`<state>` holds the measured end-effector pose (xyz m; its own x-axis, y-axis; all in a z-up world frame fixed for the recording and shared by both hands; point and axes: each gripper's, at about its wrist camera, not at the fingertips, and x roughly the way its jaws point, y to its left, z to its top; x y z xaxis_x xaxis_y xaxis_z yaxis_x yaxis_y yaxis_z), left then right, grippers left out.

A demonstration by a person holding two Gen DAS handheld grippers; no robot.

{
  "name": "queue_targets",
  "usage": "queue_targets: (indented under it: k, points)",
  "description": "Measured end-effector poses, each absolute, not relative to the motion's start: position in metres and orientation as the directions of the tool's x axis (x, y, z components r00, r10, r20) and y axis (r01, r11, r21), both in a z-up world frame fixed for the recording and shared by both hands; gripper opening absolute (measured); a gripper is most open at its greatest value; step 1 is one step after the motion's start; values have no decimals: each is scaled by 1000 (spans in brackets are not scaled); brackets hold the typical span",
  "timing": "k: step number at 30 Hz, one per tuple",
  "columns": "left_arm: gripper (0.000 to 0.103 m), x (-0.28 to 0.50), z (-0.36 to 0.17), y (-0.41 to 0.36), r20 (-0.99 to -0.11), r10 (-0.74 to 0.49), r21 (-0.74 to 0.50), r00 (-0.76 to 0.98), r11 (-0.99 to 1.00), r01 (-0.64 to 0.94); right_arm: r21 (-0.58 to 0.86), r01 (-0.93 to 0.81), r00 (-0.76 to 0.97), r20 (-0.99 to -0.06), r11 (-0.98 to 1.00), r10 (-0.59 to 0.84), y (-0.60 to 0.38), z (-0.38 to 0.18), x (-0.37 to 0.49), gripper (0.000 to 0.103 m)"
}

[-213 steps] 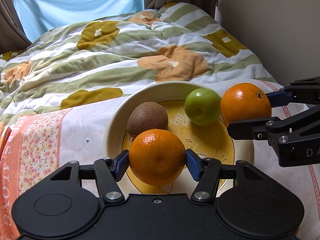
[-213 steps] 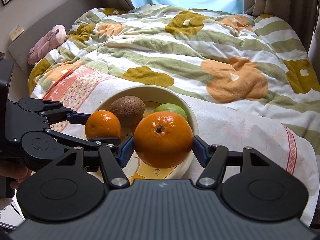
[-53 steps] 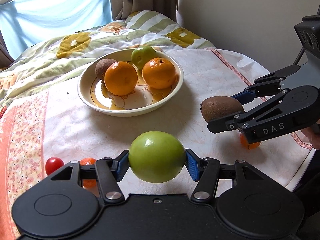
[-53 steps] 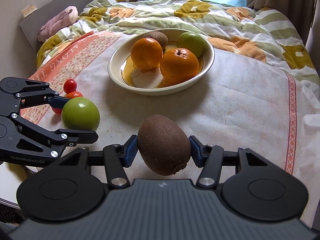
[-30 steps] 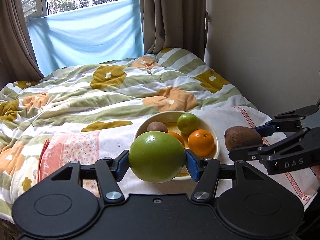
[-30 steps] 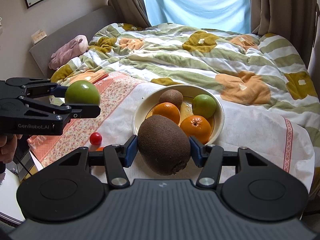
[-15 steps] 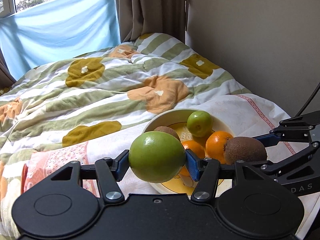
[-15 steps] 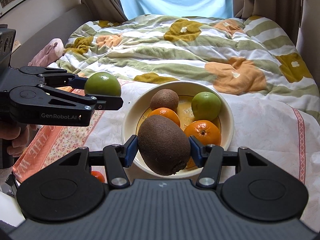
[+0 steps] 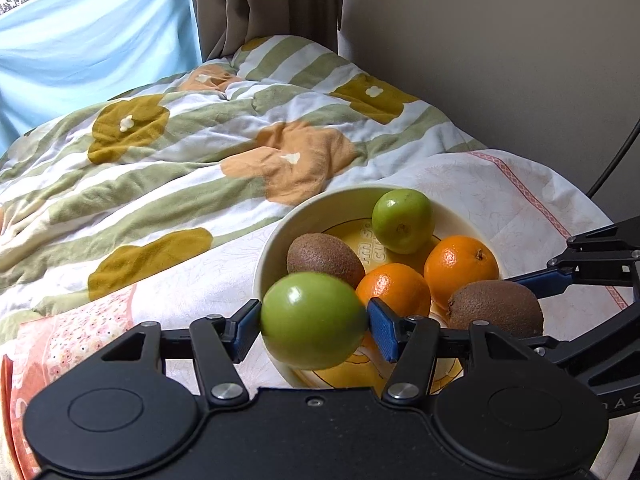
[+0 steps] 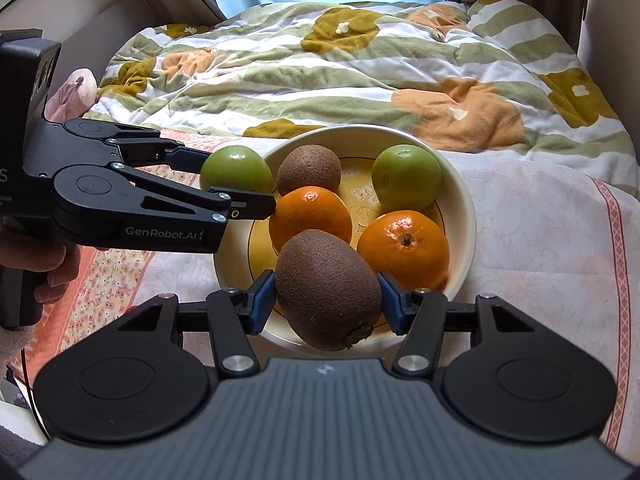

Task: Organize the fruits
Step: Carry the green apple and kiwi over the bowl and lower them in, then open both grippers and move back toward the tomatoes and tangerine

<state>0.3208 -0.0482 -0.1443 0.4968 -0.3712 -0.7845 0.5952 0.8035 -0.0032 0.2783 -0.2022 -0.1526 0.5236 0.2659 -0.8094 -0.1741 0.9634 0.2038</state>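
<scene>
Item: my left gripper [image 9: 314, 322] pinching green apple [image 9: 314, 320], right gripper [image 10: 328, 300] pinching kiwi [image 10: 328, 290], both fingers closed, now carried over the bowl [image 10: 466, 216] holding 4 fruits, ready for release.

Bowl [image 10: 466, 216]: on tablecloth [image 10: 540, 240], bed [image 10: 360, 72] behind.
In bowl: two oranges [image 10: 310, 218] in front; kiwi [image 10: 308, 170] rear left, apple [image 10: 406, 178] rear right.
Held kiwi [image 10: 328, 290]: over near rim.
Held apple [image 10: 236, 174]: over left rim.
</scene>
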Motion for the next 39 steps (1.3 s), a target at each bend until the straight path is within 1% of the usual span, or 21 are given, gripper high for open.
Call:
queue_targets:
  k: [1, 2, 3, 4, 9, 13, 17, 23, 28, 30, 32, 39]
  points:
    - [71, 322, -143, -49, -781, -375, -3, 500, 802, 597, 204, -174, 522, -810, 963, 266, -202, -153, 278, 70]
    - [85, 321, -141, -49, -778, -376, -2, 504, 803, 596, 205, -174, 520, -812, 963, 266, -202, -154, 278, 70]
    - [90, 321, -140, -48, -774, -379, -5, 507, 805, 593, 205, -175, 517, -813, 963, 267, -202, -154, 277, 70]
    - [92, 321, -138, -47, -771, -385, -12, 508, 806, 592, 204, -177, 515, -814, 963, 267, -202, -154, 277, 70]
    - [92, 314, -132, -42, -773, -364, 12, 519, 811, 586, 193, -213, 501, -820, 958, 277, -201, -153, 274, 70]
    - [95, 305, -127, -33, -770, -358, 8, 529, 823, 568, 173, -250, 486, -828, 953, 278, -201, -153, 277, 70]
    - [95, 298, -125, -27, -771, -338, 13, 540, 839, 544, 161, -286, 468, -837, 945, 284, -199, -157, 281, 70]
    - [95, 289, -125, -20, -773, -327, 2, 544, 856, 517, 127, -396, 445, -840, 909, 311, -185, -158, 285, 70]
    - [95, 285, -125, -15, -774, -317, -2, 548, 866, 500, 86, -430, 451, -842, 899, 296, -176, -160, 282, 71]
    - [95, 283, -125, -14, -774, -313, 0, 551, 870, 494, 94, -429, 460, -833, 899, 306, -177, -158, 278, 81]
    - [95, 280, -124, -12, -772, -308, 3, 555, 873, 488, 100, -428, 471, -824, 898, 316, -178, -155, 274, 102]
    - [95, 271, -115, -10, -764, -298, 2, 572, 886, 465, 104, -412, 500, -805, 905, 320, -186, -144, 261, 103]
